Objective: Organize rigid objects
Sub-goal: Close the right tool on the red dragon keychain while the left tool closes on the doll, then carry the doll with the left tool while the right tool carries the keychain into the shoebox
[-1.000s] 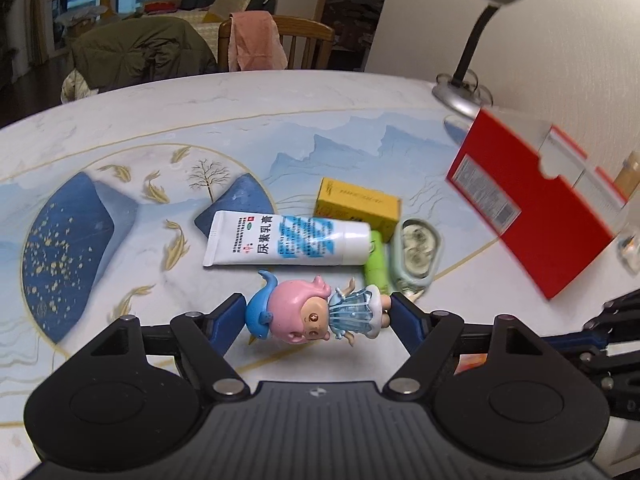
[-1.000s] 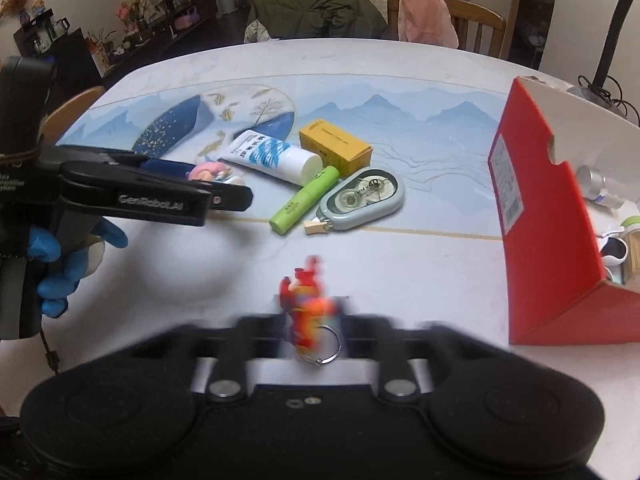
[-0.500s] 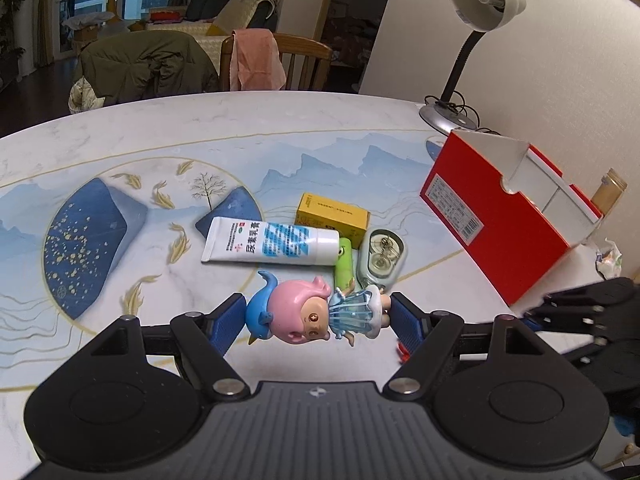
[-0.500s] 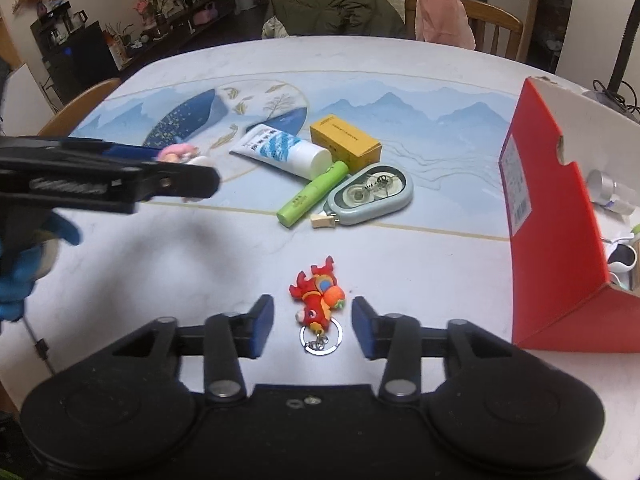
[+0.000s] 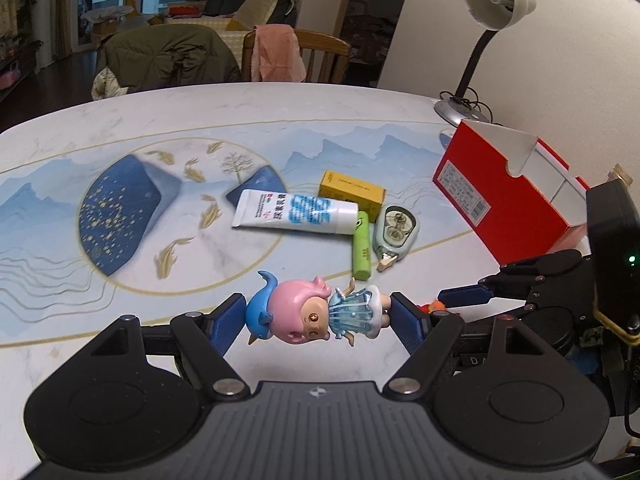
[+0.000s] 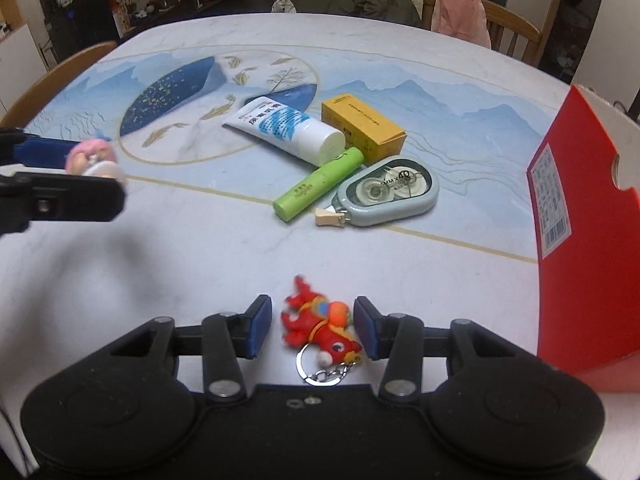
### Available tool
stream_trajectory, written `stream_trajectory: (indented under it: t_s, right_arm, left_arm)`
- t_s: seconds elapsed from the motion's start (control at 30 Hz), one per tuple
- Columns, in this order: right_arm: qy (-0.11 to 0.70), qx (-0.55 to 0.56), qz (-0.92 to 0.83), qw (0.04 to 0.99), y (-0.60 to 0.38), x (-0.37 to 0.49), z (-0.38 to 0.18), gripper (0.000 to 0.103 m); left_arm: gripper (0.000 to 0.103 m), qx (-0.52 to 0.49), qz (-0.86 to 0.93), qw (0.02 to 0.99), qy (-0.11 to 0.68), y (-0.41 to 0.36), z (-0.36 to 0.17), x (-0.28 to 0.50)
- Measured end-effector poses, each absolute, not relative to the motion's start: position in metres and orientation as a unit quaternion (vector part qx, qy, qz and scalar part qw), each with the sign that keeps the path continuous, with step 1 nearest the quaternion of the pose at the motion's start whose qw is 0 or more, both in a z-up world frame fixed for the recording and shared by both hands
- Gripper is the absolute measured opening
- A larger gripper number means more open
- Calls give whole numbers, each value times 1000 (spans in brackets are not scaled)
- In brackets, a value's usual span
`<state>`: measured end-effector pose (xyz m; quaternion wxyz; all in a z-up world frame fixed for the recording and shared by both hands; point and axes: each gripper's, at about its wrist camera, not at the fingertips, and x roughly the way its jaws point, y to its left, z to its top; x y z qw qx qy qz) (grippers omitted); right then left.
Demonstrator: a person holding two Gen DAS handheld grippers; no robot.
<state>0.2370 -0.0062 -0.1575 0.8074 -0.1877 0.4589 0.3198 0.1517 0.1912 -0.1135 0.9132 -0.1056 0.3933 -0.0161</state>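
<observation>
My left gripper is shut on a pink-haired doll in a blue dress, held sideways above the table. In the right wrist view the doll shows at the far left between those fingers. A red toy keychain lies on the table between the pads of my right gripper, which stands open; the left pad is clear of it and the right pad is close beside it. In the left wrist view the right gripper sits low at the right edge.
A white tube, a yellow box, a green stick and a grey correction tape lie clustered mid-table. A red open box stands at the right, a desk lamp behind it. Chairs line the far edge.
The right jaws have come apart and let go of the red keychain, which now lies on the table, and that gripper has sunk toward it. The left gripper has drawn back and up with the doll.
</observation>
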Motion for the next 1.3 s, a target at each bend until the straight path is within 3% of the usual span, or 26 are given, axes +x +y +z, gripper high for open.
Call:
stream_trajectory:
  t_s: [0.67, 1.3]
  right_arm:
    - [446, -194, 331, 809, -16, 227, -156, 37]
    - [404, -60, 324, 854, -96, 234, -56, 37]
  left_arm:
    - [78, -108, -14, 917, 383, 190, -107, 146]
    - [78, -69, -79, 926, 363, 125, -65, 180]
